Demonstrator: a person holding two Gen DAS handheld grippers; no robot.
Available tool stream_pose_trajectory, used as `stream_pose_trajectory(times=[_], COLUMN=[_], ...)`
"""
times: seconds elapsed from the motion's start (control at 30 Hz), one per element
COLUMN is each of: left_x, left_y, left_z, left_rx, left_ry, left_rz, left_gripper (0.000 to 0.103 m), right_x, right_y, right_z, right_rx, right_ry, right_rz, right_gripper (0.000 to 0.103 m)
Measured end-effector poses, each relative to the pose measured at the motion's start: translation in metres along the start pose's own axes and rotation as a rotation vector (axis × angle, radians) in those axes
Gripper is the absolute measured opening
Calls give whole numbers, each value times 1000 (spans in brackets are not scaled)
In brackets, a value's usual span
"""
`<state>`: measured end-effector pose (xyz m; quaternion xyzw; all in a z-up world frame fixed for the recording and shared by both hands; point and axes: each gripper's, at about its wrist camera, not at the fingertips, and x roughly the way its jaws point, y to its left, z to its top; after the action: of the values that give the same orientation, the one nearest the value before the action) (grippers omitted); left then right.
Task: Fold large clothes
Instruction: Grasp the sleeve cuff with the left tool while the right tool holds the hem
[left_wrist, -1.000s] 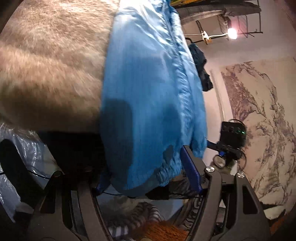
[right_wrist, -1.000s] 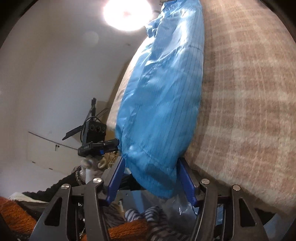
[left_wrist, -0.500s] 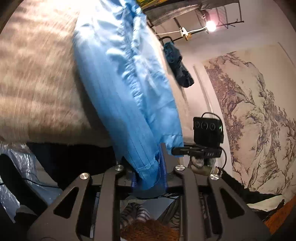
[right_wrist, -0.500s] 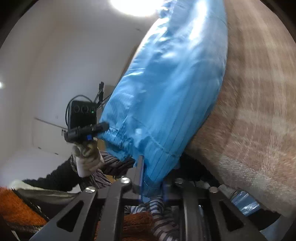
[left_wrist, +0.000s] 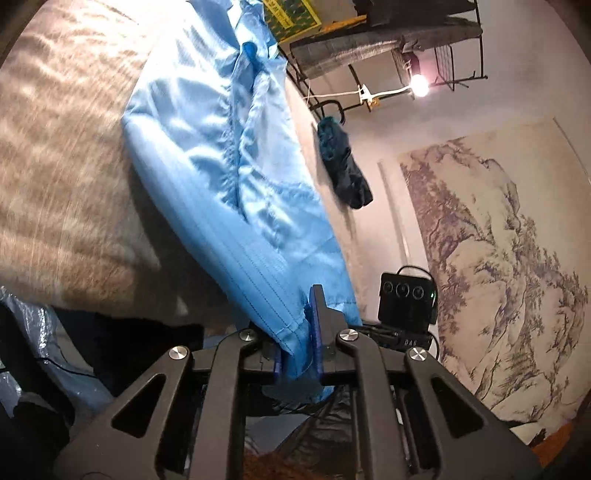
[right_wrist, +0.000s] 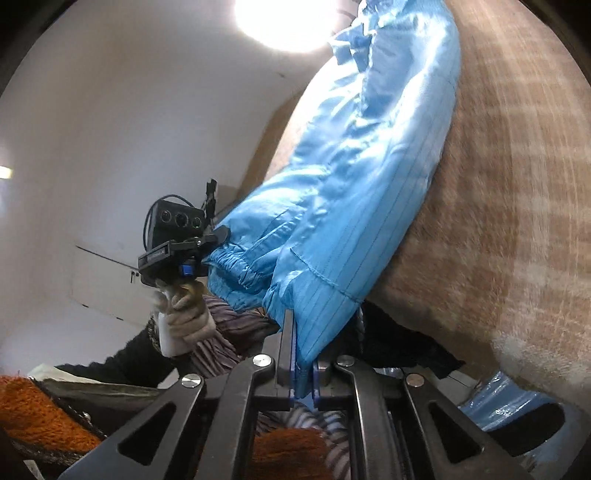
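A wide beige checked woollen blanket (left_wrist: 62, 155) fills the upper left of the left wrist view and the whole right side of the right wrist view, and on it lies the shiny light-blue pinstriped jacket (left_wrist: 236, 155), running from the top centre of each frame down to the fingers at the bottom. A small dark teal cloth (left_wrist: 341, 162) lies apart, right of centre in the left view. The left gripper (left_wrist: 297, 347) is closing its jaws on the jacket's stitched hem, the fabric bunched between the blue pads; the right gripper (right_wrist: 303, 369) is clamped tight on the other hem corner, low in its frame. In the right view the gloved hand (right_wrist: 184, 314) carrying the left gripper shows at middle left, beside the elastic cuff (right_wrist: 232, 273). The step in hand seems to be seizing the bottom hem at both corners. Next, presumably, both corners need lifting together and carrying toward the collar, keeping the hem taut so the slippery cloth folds evenly.
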<state>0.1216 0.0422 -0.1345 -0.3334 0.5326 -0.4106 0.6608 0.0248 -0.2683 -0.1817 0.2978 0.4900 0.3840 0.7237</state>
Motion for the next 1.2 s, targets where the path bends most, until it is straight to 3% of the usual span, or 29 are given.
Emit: stream_pose_trajectory(times=[0.3, 0.5, 0.83, 1.1, 1.2], left_x=[8, 18, 53, 70, 71], left_y=[-13, -15, 15, 42, 48], left_z=[37, 73, 149, 181, 190], left_rx=[-19, -30, -92, -126, -158], left_ry=[-21, -56, -92, -95, -96], left_rz=[14, 69, 168, 204, 202], left_gripper=[9, 9, 9, 9, 14], right_x=[-26, -32, -18, -7, -9], right_y=[6, 5, -23, -60, -62], right_z=[19, 56, 149, 184, 193], right_rx=[58, 72, 164, 236, 227], right_ry=[-70, -139, -222, -241, -241], right_rz=[-9, -57, -126, -137, -153], right_gripper=[3, 3, 3, 4, 14])
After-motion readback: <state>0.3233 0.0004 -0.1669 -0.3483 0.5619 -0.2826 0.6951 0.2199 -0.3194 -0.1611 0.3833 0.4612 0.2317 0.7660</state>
